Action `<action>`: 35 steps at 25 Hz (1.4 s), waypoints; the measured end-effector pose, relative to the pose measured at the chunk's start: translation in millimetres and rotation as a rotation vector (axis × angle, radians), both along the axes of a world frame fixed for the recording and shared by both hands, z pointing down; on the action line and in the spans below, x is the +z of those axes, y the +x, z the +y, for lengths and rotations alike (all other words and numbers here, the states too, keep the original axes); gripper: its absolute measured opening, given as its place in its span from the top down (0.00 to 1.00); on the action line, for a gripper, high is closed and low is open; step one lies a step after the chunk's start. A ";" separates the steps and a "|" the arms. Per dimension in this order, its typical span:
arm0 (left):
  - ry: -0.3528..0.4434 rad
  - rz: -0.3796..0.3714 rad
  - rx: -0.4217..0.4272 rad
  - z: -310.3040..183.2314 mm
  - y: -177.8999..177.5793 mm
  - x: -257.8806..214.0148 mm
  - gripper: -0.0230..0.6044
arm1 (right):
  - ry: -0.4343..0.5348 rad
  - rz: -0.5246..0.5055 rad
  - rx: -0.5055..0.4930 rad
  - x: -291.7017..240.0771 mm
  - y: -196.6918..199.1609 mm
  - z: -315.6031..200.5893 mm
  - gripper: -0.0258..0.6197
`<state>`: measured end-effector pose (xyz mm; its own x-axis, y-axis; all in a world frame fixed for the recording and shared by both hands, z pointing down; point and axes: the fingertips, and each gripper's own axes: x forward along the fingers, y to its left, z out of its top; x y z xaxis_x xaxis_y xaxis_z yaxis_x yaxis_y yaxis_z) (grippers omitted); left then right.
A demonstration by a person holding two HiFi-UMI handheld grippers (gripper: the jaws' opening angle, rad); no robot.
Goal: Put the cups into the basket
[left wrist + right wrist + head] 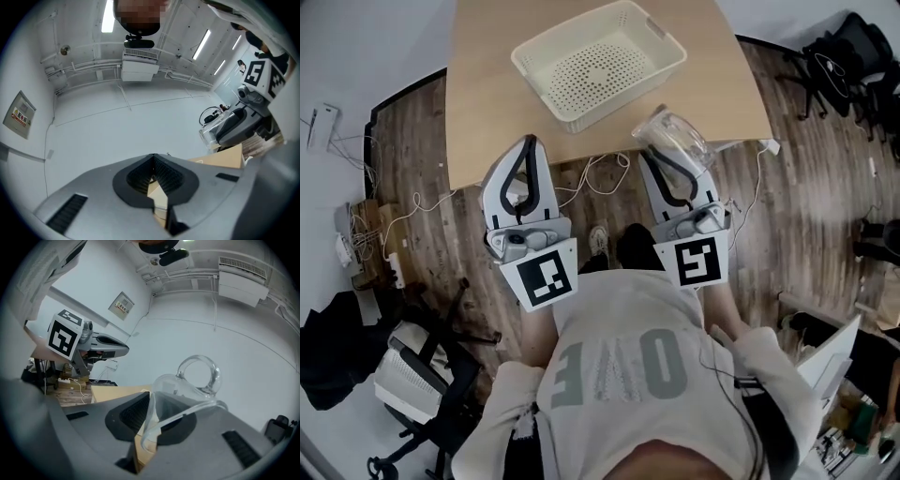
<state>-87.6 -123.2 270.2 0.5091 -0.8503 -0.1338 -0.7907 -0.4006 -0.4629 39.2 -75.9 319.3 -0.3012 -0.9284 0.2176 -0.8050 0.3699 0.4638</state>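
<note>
Right now we have the right gripper closed on a clear glass cup. The jaws stand only a little apart, w/ the cup's thin wall pinched btwn the pads. In the right gripper view the cup sits tilted: its rim runs down into the gap btwn the jaws, its body lies just past the tips, and its round handle sticks up beyond them and to their right. In the head view the cup hangs over the near edge of the wooden table.

The left gripper is closed, tips touching, w/ nothing btwn them. The left gripper view shows the same: the dark ribbed pads meet at the tip of the left gripper, and only table wood shows through the slot behind them. Off to the right of those jaws that view also catches the other gripper and the cup it carries.

The white perforated basket stands on the table, ahead of both pairs of jaws: fwd and left of the right jaws, fwd and right of the left ones, apart from each. The cup is closer to the basket's right end than to its left, not touching it.

Below the jaws, white cables trail across the wood floor.
</note>
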 end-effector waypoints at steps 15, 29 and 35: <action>0.042 -0.036 -0.042 -141.2 95.9 -18.4 0.95 | 0.055 -0.025 -0.107 -21.9 80.8 -164.8 0.91; -0.014 -0.098 -0.066 -220.6 127.8 -2.6 0.95 | -0.007 -0.043 -0.146 -1.6 112.2 -248.4 0.91; 0.031 -0.113 -0.009 -243.8 123.9 -7.4 0.95 | -0.029 0.017 -0.157 0.4 93.3 -263.1 0.91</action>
<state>36.3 -367.1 262.8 0.5147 -0.8513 -0.1021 -0.7365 -0.3781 -0.5609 132.5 -339.0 319.7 -0.4378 -0.8636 0.2500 -0.7288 0.5037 0.4639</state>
